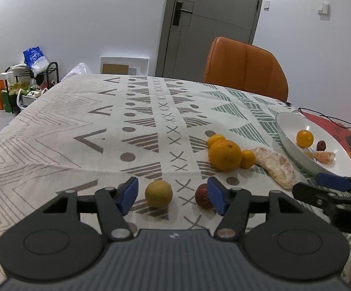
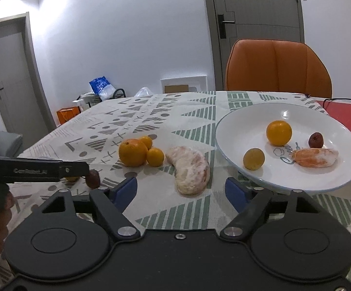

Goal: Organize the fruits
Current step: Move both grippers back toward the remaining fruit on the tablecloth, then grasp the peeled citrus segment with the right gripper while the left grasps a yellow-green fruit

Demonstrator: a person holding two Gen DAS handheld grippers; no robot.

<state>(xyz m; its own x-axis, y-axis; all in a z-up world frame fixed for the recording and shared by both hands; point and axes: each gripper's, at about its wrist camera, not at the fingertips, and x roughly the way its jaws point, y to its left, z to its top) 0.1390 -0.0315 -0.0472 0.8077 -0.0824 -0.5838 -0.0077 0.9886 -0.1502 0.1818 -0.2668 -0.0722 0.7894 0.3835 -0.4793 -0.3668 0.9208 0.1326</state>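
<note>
My left gripper [image 1: 173,195] is open and empty, low over the cloth, with a yellow-green round fruit [image 1: 158,193] between its fingers and a dark red fruit [image 1: 203,196] by the right finger. My right gripper [image 2: 181,191] is open and empty, just before a peeled pomelo wedge [image 2: 190,172]. A large orange [image 2: 133,152] with two small oranges [image 2: 155,156] lies left of the wedge. The white plate [image 2: 233,126] holds an orange [image 2: 279,132], a yellowish fruit [image 2: 253,158], a dark red fruit [image 2: 315,140] and a peeled orange segment [image 2: 315,157].
An orange chair [image 2: 278,68] stands at the table's far side. A red mat [image 2: 345,116] with cables lies right of the plate. The patterned tablecloth [image 1: 78,133] stretches left and back. A shelf with bags [image 1: 29,82] stands on the floor.
</note>
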